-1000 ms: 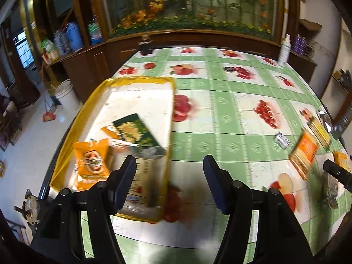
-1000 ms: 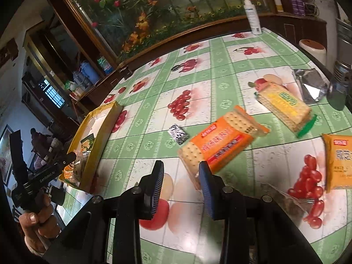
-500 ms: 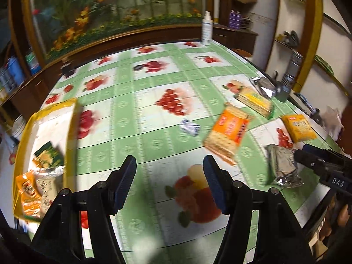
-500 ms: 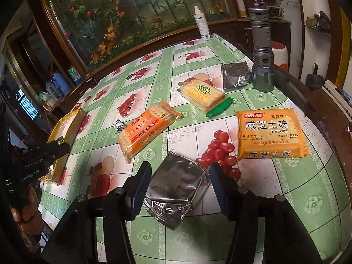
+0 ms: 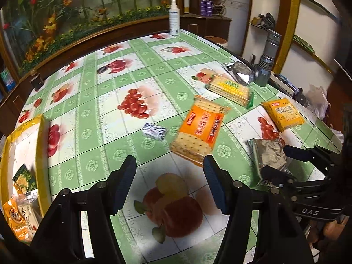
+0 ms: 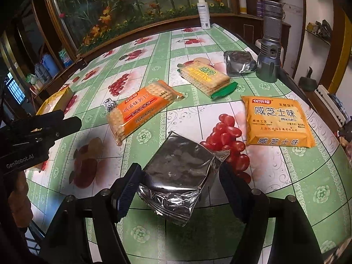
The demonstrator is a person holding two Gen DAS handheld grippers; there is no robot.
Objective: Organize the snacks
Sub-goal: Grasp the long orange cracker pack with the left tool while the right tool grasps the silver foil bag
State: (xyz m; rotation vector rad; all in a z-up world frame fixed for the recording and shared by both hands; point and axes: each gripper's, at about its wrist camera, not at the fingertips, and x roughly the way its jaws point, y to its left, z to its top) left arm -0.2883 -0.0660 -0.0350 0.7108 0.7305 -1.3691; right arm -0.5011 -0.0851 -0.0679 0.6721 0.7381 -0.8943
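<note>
Your right claw is opening around the foil packet, which was not framed a second ago; your left claw hangs released, now away from the tray.

A lived-in home, most likely a dining or sitting room. The worktop wears a green-and-white oilcloth printed with fruit, the sort spread over a family table. At twelve o'clock a long planted aquarium sits in a dark wooden cabinet. At one o'clock stands a white spray bottle; at two o'clock, wall shelves hold household odds and ends. In the right wrist view, blue water jugs line a ledge at ten o'clock near a window.
</note>
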